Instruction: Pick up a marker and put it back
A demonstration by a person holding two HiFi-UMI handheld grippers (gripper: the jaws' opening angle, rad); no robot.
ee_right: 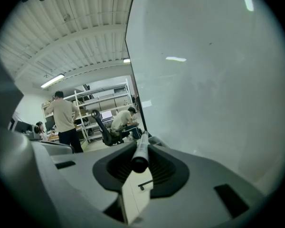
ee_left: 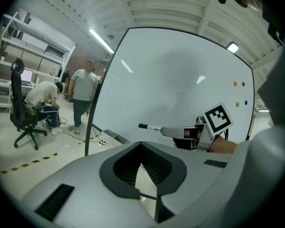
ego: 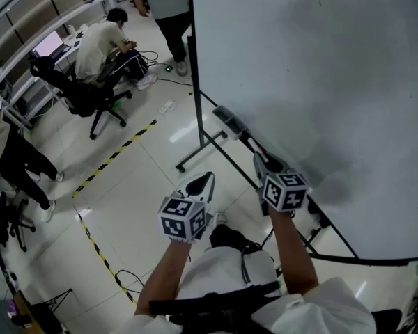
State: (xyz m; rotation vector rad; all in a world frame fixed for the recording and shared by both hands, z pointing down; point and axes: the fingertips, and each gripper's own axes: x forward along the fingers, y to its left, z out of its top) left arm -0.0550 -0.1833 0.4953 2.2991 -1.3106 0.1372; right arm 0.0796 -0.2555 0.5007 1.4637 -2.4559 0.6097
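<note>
Floor (ego: 136,186): striped tape (ego: 115,157), power strip (ego: 166,107), office chair (ego: 83,94).

An open-plan robotics lab or workshop office. A large whiteboard (ego: 313,82) on a floor stand faces a glossy tiled floor (ego: 125,207) marked with yellow-and-black hazard tape (ego: 115,157). A seated person (ego: 101,40) on an office chair (ego: 83,96) works beside shelving (ego: 28,19) holding a laptop (ego: 49,45). Loose cables (ego: 157,75) trail across the floor, and strip lights (ee_left: 100,41) hang from a ribbed ceiling.

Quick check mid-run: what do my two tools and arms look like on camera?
Both the left tool and right tool have pale grey bodies with black ribbed pads, tapering to a point. Each carries a white cube printed with black square markers. The person wears a white short-sleeved top.
</note>
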